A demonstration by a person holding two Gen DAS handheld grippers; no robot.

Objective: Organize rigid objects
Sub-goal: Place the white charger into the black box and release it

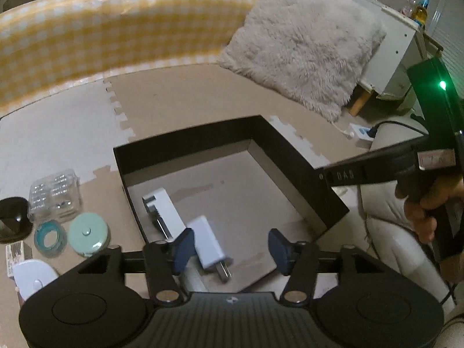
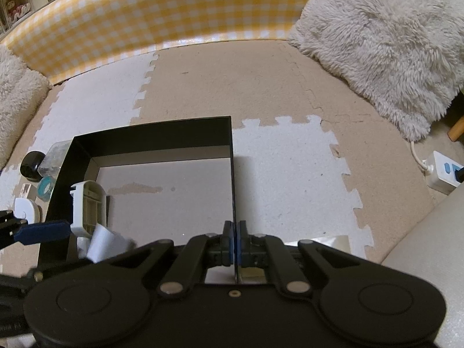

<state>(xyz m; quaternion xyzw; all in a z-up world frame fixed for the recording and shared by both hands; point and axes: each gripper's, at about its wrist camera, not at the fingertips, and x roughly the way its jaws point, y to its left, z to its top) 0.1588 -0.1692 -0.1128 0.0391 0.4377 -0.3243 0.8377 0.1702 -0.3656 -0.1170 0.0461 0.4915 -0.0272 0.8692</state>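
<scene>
- I am pinching the thin right wall of the black box [image 2: 150,133] in my right gripper [image 2: 235,250], jaws shut on it, probably to steady it.
- My left gripper [image 1: 229,246] is hanging half open and empty above the box's near left corner; the white charger [image 1: 208,243], smooth and blocky with metal prongs, is lying inside just beneath.
- Beside the charger, a white plastic bracket [image 1: 162,208] is resting.
- Outside to the left, a mint round case [image 1: 88,233], teal tape ring [image 1: 47,236] and clear plastic box [image 1: 55,195] are waiting on the foam mat [image 1: 58,142].
</scene>
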